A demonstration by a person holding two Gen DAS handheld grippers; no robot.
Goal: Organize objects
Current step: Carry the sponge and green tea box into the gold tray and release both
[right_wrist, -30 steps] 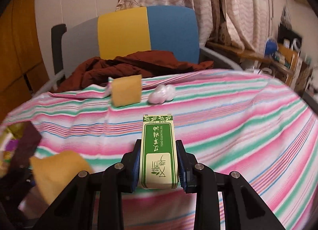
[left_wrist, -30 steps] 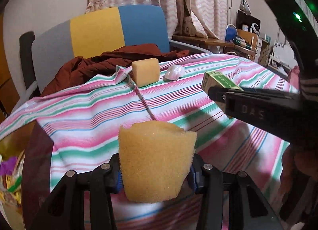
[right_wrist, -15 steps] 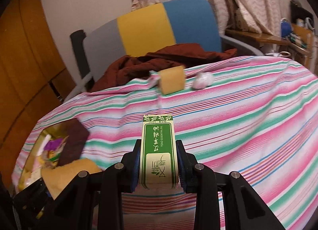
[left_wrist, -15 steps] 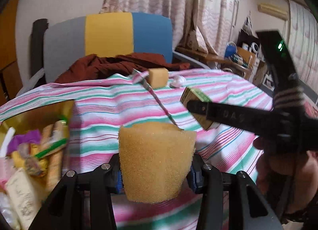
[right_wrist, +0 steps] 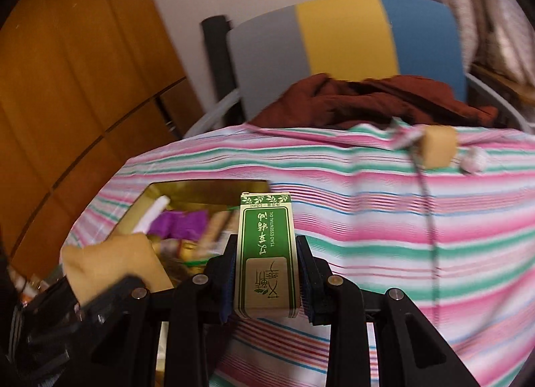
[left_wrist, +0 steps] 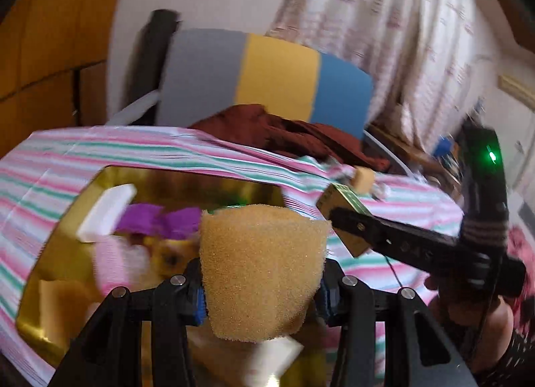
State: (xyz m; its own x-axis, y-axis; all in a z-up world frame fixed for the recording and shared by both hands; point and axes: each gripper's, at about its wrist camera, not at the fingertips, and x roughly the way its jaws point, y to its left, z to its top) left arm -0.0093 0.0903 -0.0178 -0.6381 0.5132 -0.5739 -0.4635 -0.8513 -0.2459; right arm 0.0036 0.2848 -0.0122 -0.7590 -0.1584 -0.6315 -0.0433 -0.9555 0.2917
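Observation:
My left gripper (left_wrist: 262, 290) is shut on a yellow sponge (left_wrist: 262, 266) and holds it over a gold box (left_wrist: 63, 220) full of small items. The sponge also shows in the right wrist view (right_wrist: 110, 265). My right gripper (right_wrist: 265, 281) is shut on a green essential-oil box (right_wrist: 265, 253) above the striped cloth, just right of the gold box (right_wrist: 187, 191). The right gripper and its green box (left_wrist: 347, 210) show at the right of the left wrist view. A second yellow sponge (right_wrist: 438, 149) and a white lump (right_wrist: 473, 163) lie at the table's far side.
The gold box holds a white bar (left_wrist: 107, 211), purple wrapping (left_wrist: 160, 221) and several other packets. A pink, green and white striped cloth (right_wrist: 401, 220) covers the table. Behind it stands a grey, yellow and blue chair (right_wrist: 344, 39) with a dark red garment (right_wrist: 367, 99). A thin cord (right_wrist: 429, 213) crosses the cloth.
Both grippers have swung left with their loads. The gold box has come into full view under the left gripper's sponge, and the far sponge has shrunk toward the right.

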